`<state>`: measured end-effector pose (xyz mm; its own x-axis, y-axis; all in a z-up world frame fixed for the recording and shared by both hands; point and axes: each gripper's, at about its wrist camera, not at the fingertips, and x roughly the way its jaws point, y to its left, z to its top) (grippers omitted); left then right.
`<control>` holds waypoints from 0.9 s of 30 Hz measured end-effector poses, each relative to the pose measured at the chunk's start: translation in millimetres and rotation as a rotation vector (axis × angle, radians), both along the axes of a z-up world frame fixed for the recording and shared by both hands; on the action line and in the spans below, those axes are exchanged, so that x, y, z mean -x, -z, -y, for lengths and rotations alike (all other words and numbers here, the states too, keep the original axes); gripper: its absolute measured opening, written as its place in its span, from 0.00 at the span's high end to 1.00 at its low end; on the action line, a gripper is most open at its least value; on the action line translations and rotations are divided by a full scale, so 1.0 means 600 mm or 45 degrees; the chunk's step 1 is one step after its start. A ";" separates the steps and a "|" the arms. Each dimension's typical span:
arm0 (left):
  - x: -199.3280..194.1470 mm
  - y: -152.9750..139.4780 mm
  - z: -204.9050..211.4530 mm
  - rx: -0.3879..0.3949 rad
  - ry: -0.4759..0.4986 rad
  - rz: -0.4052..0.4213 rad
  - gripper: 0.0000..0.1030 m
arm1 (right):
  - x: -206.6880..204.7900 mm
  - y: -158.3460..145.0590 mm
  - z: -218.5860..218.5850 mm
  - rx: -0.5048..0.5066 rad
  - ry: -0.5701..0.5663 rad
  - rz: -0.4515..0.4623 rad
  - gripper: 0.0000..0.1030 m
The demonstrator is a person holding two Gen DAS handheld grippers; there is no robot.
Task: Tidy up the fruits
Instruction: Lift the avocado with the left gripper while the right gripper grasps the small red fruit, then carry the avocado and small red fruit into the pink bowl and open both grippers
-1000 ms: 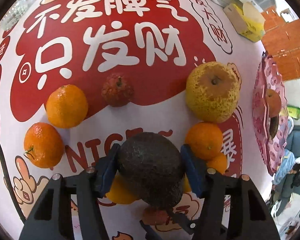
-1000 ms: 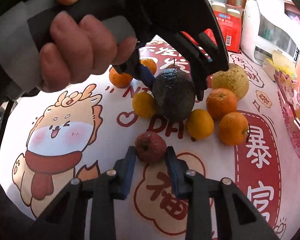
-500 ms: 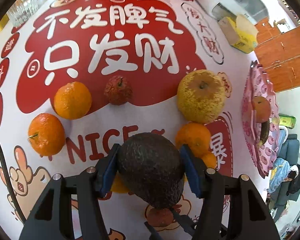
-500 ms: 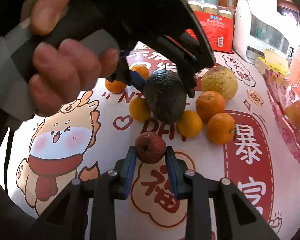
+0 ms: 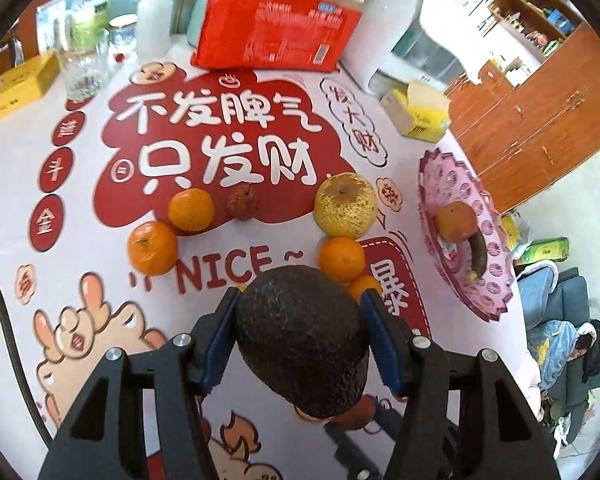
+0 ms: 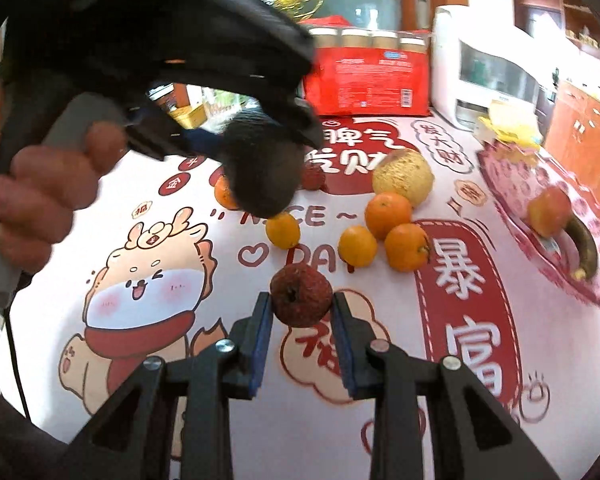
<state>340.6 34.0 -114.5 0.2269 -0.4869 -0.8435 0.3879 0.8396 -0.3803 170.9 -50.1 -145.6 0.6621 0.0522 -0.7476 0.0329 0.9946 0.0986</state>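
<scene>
Left wrist view: left gripper (image 5: 300, 336) fingers tight around avocado (image 5: 302, 344); right gripper (image 6: 302, 318) fingers around red fruit (image 6: 301, 294).

Dark-green avocado (image 5: 304, 344); wrinkled red fruit (image 6: 301, 295); pink-patterned plate (image 5: 432, 184); red/white cloth (image 5: 80, 264) w/ cartoon.

One dark, rough-skinned avocado (image 5: 302, 344); two wrinkled red lychee-like fruits (image 6: 301, 295) (image 5: 241, 203); one speckled yellow pear (image 5: 346, 211); six round orange mandarins (image 5: 152, 247); one pink scalloped plate (image 5: 496, 280) bearing two fruits.
</scene>
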 end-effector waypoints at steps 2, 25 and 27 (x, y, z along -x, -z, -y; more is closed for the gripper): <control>0.018 -0.013 -0.017 0.023 0.001 0.034 0.43 | 0.014 -0.008 0.005 -0.017 0.041 0.005 0.72; 0.174 -0.074 -0.100 0.093 -0.006 0.175 0.43 | 0.122 -0.060 0.120 -0.021 0.325 0.016 0.71; 0.181 -0.081 -0.086 0.093 0.005 0.189 0.43 | 0.122 -0.065 0.136 -0.011 0.322 0.024 0.71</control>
<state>232.1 85.4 -66.1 0.3447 -0.5467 -0.7631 0.4475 0.8103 -0.3785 97.7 -131.5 -106.5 0.6685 -0.1104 -0.7354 0.2783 0.9542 0.1098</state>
